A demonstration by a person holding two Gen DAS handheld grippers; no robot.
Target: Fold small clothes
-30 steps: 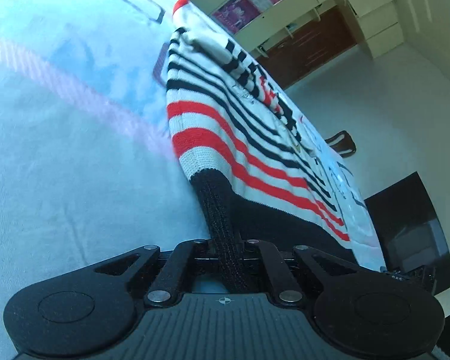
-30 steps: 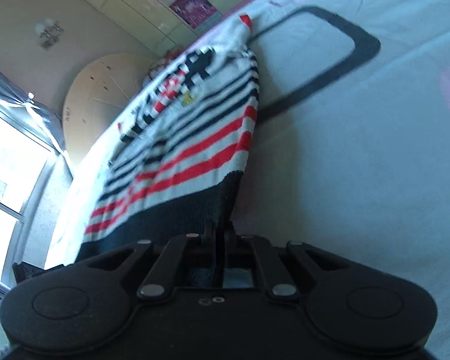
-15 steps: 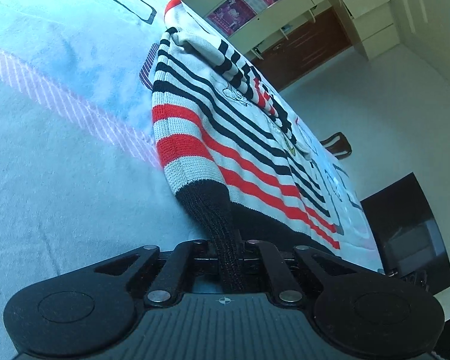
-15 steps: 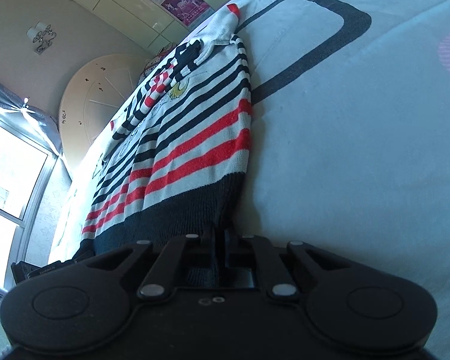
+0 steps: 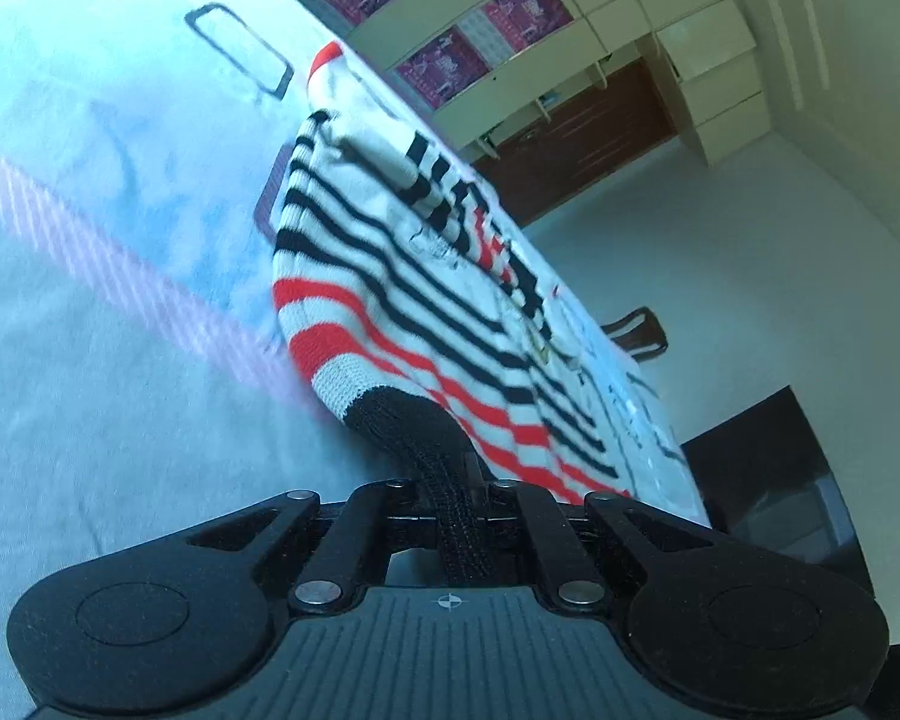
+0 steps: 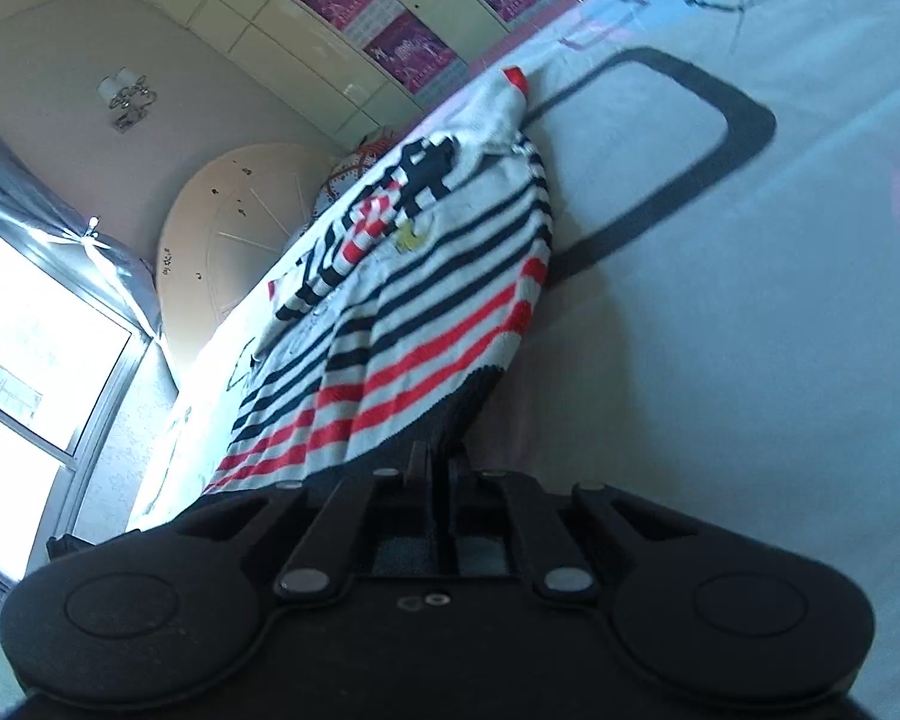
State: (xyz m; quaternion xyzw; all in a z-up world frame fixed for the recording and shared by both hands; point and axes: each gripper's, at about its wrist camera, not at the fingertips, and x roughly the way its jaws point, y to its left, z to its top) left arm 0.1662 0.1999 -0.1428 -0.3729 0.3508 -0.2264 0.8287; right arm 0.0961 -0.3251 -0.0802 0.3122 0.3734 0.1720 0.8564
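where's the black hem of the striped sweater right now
The black hem runs along the sweater's near edge, lifted off the bedsheet, each end pinched in a hand-held gripper: left, right.

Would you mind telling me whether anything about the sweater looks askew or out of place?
Nothing stands out. Each claw, left and right, is shut on the sweater's black hem, and the rest lies on the sheet.
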